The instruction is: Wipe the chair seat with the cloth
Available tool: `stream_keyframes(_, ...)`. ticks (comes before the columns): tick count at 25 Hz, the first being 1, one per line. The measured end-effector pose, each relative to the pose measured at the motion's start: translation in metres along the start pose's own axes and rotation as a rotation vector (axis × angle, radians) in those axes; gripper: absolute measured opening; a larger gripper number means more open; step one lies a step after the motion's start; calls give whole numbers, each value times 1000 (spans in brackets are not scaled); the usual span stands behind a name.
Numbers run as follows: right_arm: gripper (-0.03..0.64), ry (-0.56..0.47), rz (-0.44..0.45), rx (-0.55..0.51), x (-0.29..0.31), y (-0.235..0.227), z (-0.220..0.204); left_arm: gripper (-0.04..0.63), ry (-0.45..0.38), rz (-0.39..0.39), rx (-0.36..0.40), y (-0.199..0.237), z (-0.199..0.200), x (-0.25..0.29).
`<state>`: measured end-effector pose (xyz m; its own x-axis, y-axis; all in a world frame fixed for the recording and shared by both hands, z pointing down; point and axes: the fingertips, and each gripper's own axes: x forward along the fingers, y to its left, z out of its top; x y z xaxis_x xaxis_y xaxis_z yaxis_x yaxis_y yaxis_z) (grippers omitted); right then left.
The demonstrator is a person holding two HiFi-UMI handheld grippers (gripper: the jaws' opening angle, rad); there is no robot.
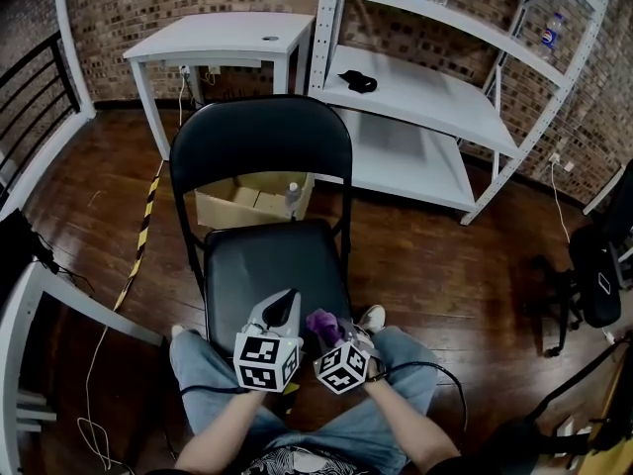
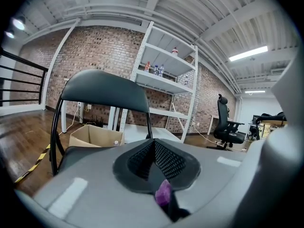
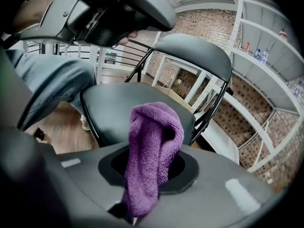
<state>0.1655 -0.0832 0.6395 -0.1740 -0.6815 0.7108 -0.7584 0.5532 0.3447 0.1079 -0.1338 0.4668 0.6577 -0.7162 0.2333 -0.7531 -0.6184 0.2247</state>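
The black folding chair's seat [image 1: 272, 265] lies just ahead of my knees, its backrest [image 1: 262, 137] upright beyond. My right gripper [image 1: 332, 338] is shut on a purple cloth [image 1: 322, 323] just above the seat's front right part. In the right gripper view the cloth [image 3: 153, 146] bunches up out of the jaws [image 3: 147, 175] with the seat [image 3: 118, 106] behind it. My left gripper [image 1: 285, 305] sits beside it over the seat's front edge, jaws shut [image 2: 153, 148] and holding nothing. A sliver of cloth [image 2: 164, 194] shows low in its view.
An open cardboard box [image 1: 252, 201] with a bottle [image 1: 292, 194] stands on the wooden floor behind the chair. Beyond are a white table [image 1: 223, 38] and white shelving [image 1: 425, 97]. A black office chair [image 1: 598, 265] and cables lie at the right, a railing [image 1: 35, 87] at the left.
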Motion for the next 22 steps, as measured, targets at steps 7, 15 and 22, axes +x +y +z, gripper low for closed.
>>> stream_keyframes(7, 91, -72, -36, 66, -17, -13, 28, 6, -21, 7, -3, -1, 7, -10)
stream_keyframes(15, 91, -291, -72, 221, -71, -42, 104, 6, -72, 33, -11, 3, 25, -31)
stream_keyframes(22, 91, -488, -58, 337, -128, -43, 162, 6, -135, 57, -16, 1, 40, -62)
